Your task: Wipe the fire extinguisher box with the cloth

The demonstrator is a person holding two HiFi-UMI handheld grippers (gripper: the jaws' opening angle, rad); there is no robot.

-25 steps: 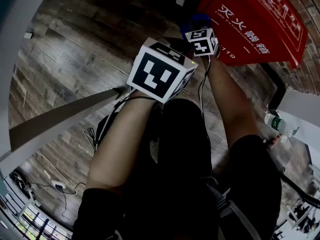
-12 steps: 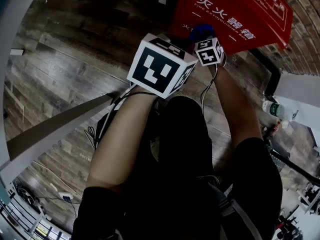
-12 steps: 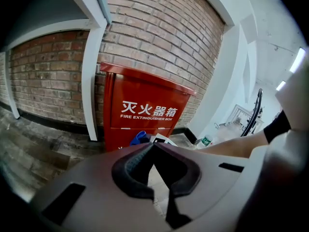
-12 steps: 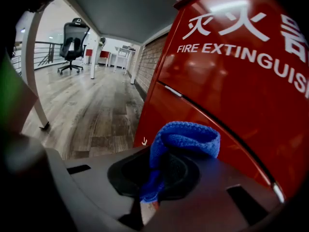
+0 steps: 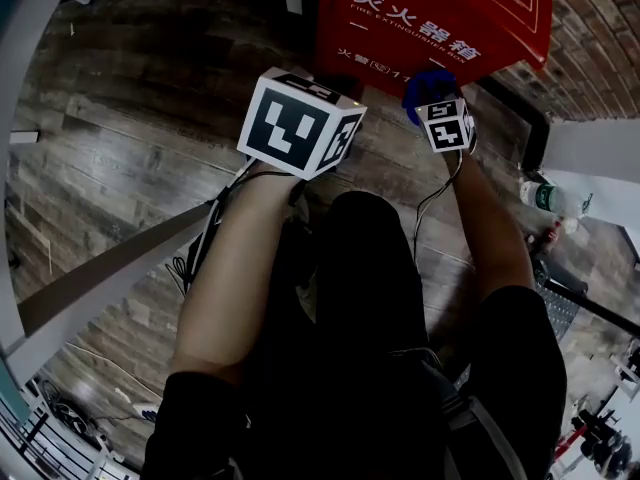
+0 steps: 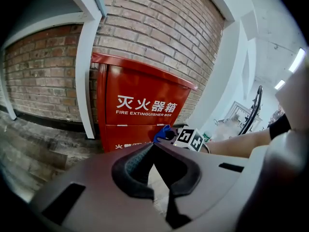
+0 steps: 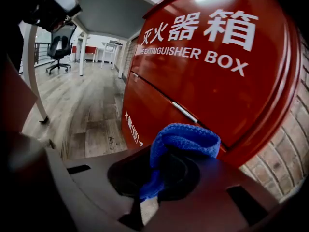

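The red fire extinguisher box [image 5: 430,18] stands against the brick wall, with white lettering on its front [image 7: 212,71]. My right gripper [image 7: 159,166] is shut on a blue cloth [image 7: 183,139]. The cloth [image 5: 428,86] is bunched at the jaw tips, close to the lower front panel of the box; whether it touches the panel I cannot tell. My left gripper [image 6: 155,149] is shut with nothing in it and is held back from the box [image 6: 140,110]. Its marker cube [image 5: 300,123] is left of the right gripper's cube [image 5: 447,125].
A white pillar [image 6: 84,71] runs up the wall just left of the box. A plastic bottle [image 5: 548,198] lies on the wood floor at the right. Cables [image 5: 190,268] and a pale slanted beam [image 5: 100,268] are at my left. An office chair [image 7: 60,47] stands far off.
The right gripper with the cloth has moved rightward along the box's lower front. The box now sits nearer the middle of the head view. The left gripper shifted slightly left.
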